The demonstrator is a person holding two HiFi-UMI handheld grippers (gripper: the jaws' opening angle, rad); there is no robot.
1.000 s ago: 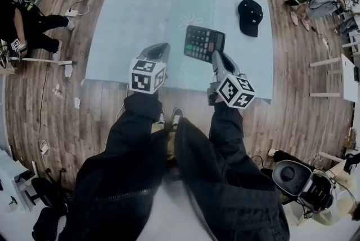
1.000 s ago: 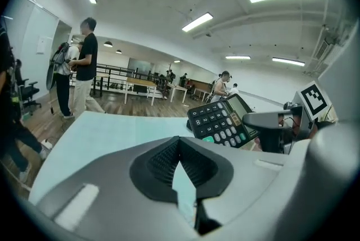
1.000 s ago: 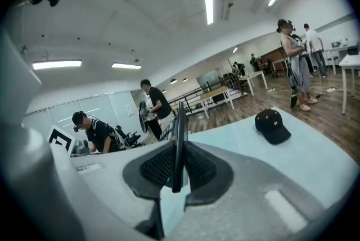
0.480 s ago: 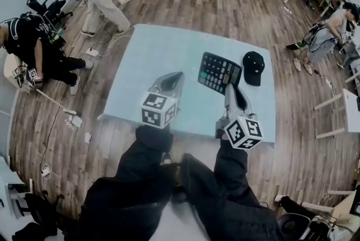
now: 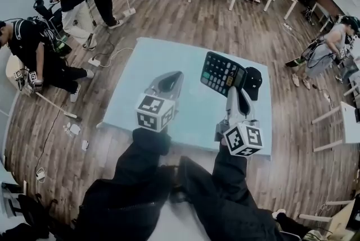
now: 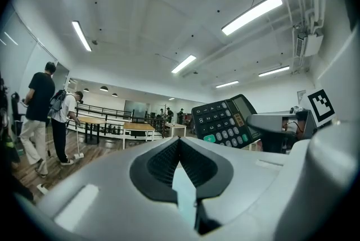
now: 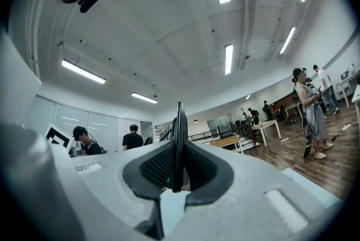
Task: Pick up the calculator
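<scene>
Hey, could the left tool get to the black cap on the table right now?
Probably not directly: the calculator, held up by the right tool, sits between the left tool and the cap.

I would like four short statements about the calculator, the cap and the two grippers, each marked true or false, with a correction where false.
1. The right gripper grips the calculator. True.
2. The calculator lies flat on the table. False: it is held in the air, tilted.
3. The left gripper holds the cap. False: its jaws are together with nothing between them, and the cap lies on the table.
4. The cap is black. True.
</scene>
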